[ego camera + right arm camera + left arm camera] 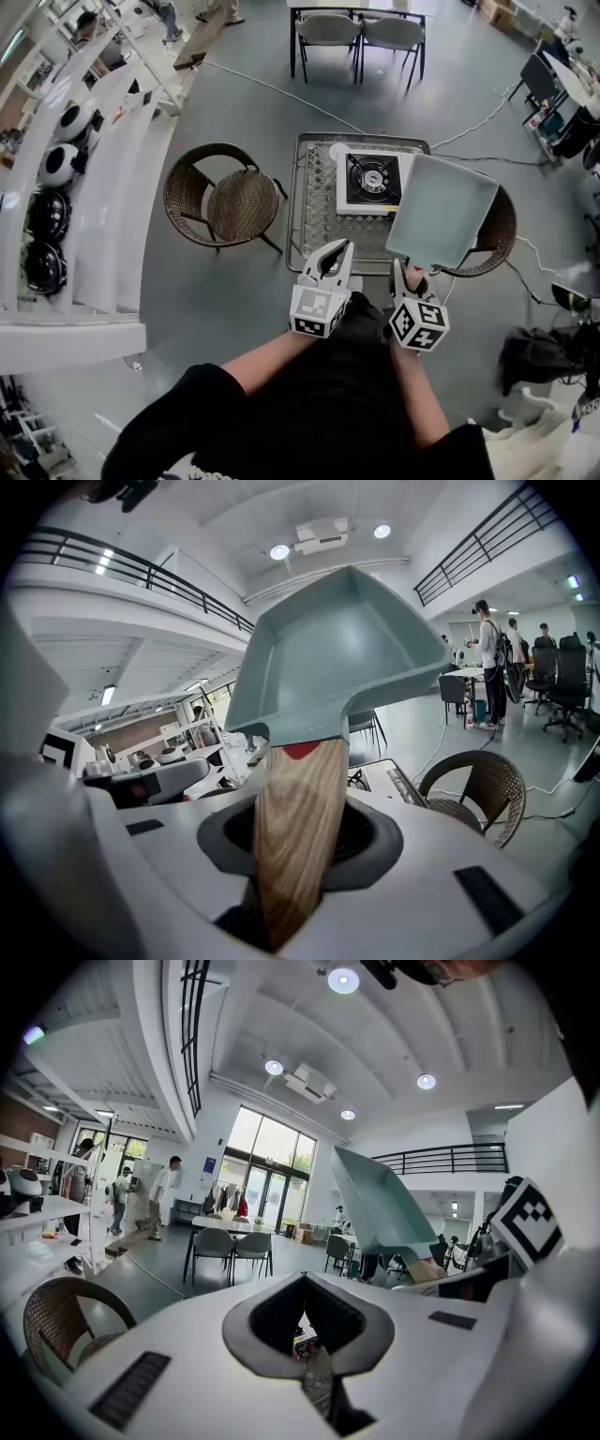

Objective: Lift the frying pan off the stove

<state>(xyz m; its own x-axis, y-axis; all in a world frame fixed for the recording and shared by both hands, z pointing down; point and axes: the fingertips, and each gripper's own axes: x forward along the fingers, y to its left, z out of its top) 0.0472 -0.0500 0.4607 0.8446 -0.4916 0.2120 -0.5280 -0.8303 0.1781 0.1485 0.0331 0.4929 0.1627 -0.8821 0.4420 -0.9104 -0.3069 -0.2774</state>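
A square grey-green frying pan (442, 211) hangs tilted in the air, over the right edge of the metal table (314, 220) and clear of the small white gas stove (368, 183). My right gripper (406, 277) is shut on its wooden handle (295, 827), which runs up between the jaws to the pan (337, 649) in the right gripper view (295, 864). My left gripper (343, 249) hovers at the table's near edge, left of the handle, its jaws nearly together and holding nothing (314, 1340). The pan (384, 1208) also shows at the right of the left gripper view.
A wicker chair (225, 197) stands left of the table, another (502, 239) right of it, partly under the pan. White shelving (84, 187) with helmets lines the left side. Two grey chairs (361, 33) stand at the far end. Cables cross the floor.
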